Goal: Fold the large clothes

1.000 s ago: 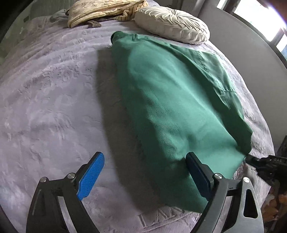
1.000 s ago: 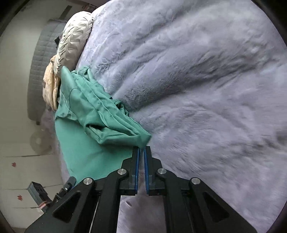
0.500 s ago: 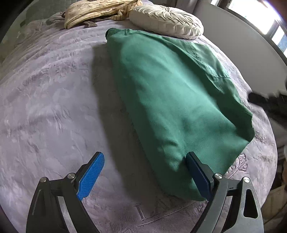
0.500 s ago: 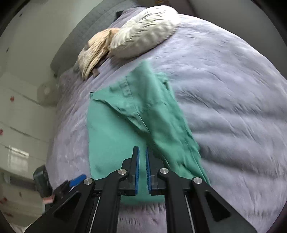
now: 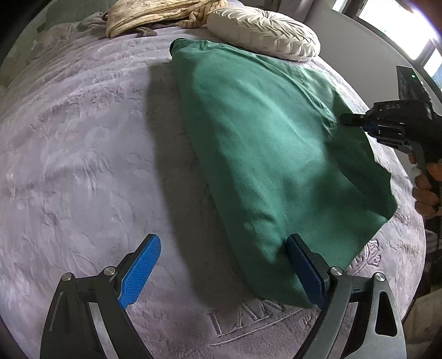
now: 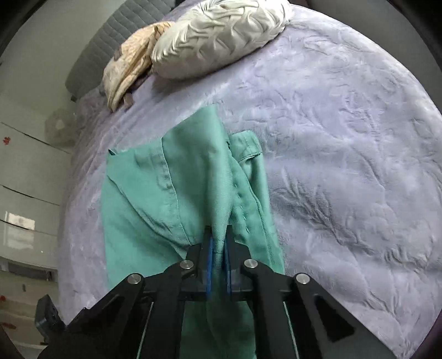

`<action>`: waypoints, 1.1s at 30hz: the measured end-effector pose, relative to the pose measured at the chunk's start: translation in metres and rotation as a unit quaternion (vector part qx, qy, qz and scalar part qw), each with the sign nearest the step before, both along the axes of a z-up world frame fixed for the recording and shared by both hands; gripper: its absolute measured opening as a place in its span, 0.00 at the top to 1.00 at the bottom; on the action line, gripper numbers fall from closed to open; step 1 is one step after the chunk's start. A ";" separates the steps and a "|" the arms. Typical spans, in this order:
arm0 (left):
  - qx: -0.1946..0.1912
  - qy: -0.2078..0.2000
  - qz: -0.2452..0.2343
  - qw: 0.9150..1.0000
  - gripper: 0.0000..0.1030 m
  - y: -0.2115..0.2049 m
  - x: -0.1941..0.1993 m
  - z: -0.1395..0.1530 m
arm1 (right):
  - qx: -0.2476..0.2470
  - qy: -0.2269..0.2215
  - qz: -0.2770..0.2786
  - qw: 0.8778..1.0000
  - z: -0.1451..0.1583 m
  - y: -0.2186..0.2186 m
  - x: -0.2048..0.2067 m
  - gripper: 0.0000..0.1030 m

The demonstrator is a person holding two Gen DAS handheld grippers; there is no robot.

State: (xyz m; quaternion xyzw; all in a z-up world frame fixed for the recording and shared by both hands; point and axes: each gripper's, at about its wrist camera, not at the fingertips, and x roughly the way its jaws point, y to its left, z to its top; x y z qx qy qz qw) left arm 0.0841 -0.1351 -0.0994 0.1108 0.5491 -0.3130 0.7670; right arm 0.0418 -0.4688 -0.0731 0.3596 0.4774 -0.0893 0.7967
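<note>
A large green garment [image 5: 265, 154] lies folded lengthwise on a lilac plush bedspread [image 5: 83, 154]. My left gripper [image 5: 221, 268] is open above the garment's near left edge, its right blue pad against the cloth. My right gripper [image 5: 345, 120] reaches in from the right and is shut on a fold of the garment. In the right wrist view the gripper [image 6: 218, 256] pinches a raised ridge of the green cloth [image 6: 154, 198] between its blue pads, and the cloth is lifted into a peak.
A round cream cushion [image 5: 262, 30] and a beige striped blanket [image 5: 154, 13] lie at the head of the bed. A grey wall [image 5: 367, 49] and window stand to the right. The bed's edge runs close on the right.
My right gripper has swung in from the bed's right side and taken hold of a fold of the garment, lifting it. My left gripper has stayed open near the same spot.
</note>
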 end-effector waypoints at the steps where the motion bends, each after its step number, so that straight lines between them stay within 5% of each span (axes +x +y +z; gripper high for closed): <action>1: 0.003 -0.004 0.005 1.000 0.02 0.000 0.001 -0.001 | -0.027 0.008 0.005 1.000 -0.002 0.000 0.003 0.93; 9: 0.004 0.003 0.010 1.000 0.01 -0.001 0.001 -0.009 | 0.033 0.020 -0.012 0.999 -0.045 -0.027 0.008 0.97; 15: 0.012 0.015 0.023 1.000 0.01 0.009 0.007 0.011 | 0.039 -0.008 -0.016 0.999 0.001 -0.020 -0.029 0.88; 20: 0.027 0.019 0.008 0.999 0.01 0.004 0.003 0.007 | 0.063 -0.040 0.058 0.996 0.025 0.017 -0.061 0.88; 24: 0.012 0.028 0.015 0.999 0.01 0.008 0.002 -0.006 | 0.052 0.013 0.063 0.997 -0.003 0.028 -0.078 0.89; 25: 0.008 0.034 0.018 0.999 0.01 0.009 0.004 -0.008 | 0.059 0.023 0.051 0.997 -0.014 0.024 -0.084 0.97; 28: 0.005 0.035 0.015 0.999 0.01 0.010 0.006 -0.012 | 0.116 0.023 0.021 0.993 -0.047 0.010 -0.100 1.00; 33: 0.022 0.040 0.019 0.999 0.01 0.005 0.008 -0.008 | 0.113 0.032 0.030 0.993 -0.048 0.022 -0.105 1.00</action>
